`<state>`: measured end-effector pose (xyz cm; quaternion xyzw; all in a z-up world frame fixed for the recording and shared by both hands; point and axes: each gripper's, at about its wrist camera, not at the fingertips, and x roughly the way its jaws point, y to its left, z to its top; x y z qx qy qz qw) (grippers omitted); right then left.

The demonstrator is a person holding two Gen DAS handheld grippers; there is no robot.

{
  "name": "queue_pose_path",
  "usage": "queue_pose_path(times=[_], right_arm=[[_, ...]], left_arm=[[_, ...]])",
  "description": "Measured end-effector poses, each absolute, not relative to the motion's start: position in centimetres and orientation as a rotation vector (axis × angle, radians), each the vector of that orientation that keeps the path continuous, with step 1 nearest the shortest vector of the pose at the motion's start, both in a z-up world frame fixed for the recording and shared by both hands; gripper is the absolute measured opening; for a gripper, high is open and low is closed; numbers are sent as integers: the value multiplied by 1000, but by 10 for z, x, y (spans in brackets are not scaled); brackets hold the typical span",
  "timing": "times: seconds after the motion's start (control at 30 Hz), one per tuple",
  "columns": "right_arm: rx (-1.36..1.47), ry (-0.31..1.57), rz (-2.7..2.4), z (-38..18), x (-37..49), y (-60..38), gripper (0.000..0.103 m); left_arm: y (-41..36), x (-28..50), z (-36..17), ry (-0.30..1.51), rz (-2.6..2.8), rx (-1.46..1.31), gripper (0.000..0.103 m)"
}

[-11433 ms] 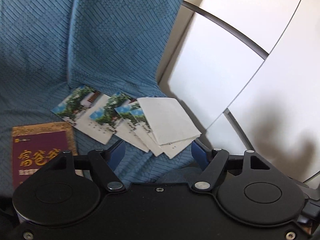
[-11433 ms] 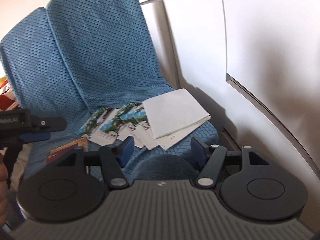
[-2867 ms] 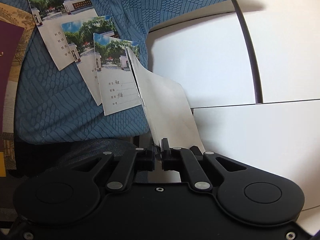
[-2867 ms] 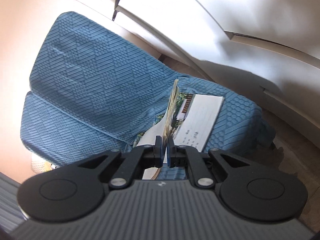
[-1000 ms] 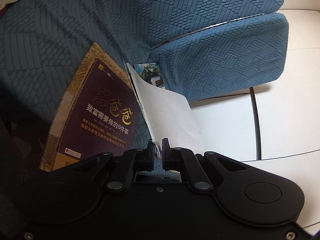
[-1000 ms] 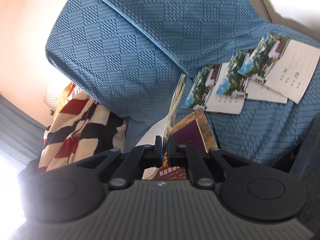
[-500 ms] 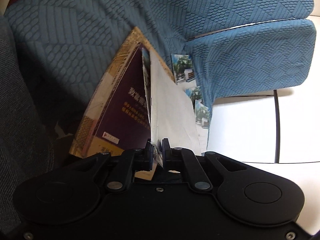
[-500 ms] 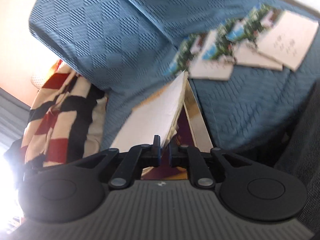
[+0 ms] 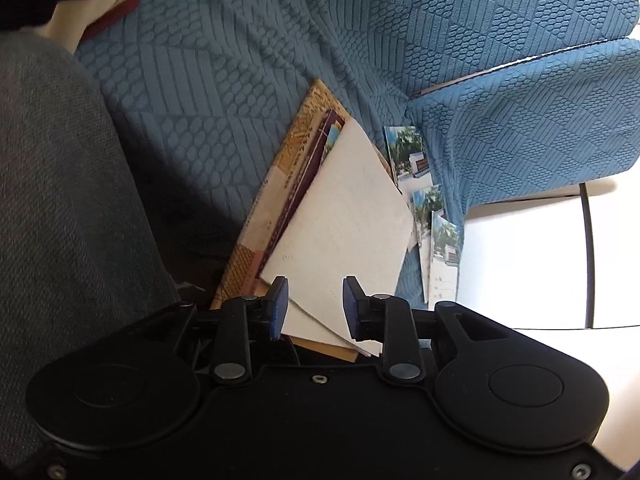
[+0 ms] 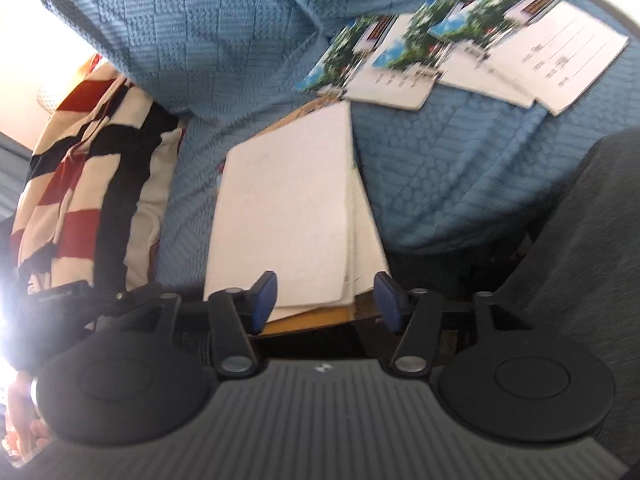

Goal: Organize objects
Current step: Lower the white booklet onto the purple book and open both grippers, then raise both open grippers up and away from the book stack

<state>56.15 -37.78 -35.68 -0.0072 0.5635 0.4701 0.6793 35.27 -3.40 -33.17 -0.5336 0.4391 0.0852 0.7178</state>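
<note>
Blue seat [image 9: 248,80], white booklets [image 9: 340,216] atop book [image 9: 276,196], both hand-held grippers [image 9: 313,304] [image 10: 326,294] released.

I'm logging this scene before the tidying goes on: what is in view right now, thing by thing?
white booklet: one, white, lying on the book
book: one, maroon and gold, on the seat under the white booklet
photo booklets: three, white with tree pictures, overlapping in a row on the seat beside the book
seat: blue patterned fabric, under everything
striped cloth: one, red, black and cream, at the seat's edge
left gripper: open, over the white booklet's near edge
right gripper: open, over the same edge
</note>
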Motion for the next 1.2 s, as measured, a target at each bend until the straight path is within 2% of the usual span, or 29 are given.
queue_pose_path(times=[0.13, 0.43, 0.9, 1.07, 1.2], right_arm=[[-51, 1217, 1044, -362, 562, -367, 60], [-186, 1083, 1035, -370, 546, -336, 58], [-255, 1099, 1030, -389, 533, -329, 58], [-277, 1096, 1056, -385, 527, -330, 46], [-257, 1119, 1101, -381, 524, -332, 25]], left_arm=[[-39, 365, -339, 978, 180, -1155, 28], [-63, 400, -345, 1028, 250, -917, 32], [-69, 405, -349, 1039, 213, -858, 31], [-70, 399, -346, 1031, 198, -869, 18], [-74, 398, -347, 1050, 152, -878, 14]])
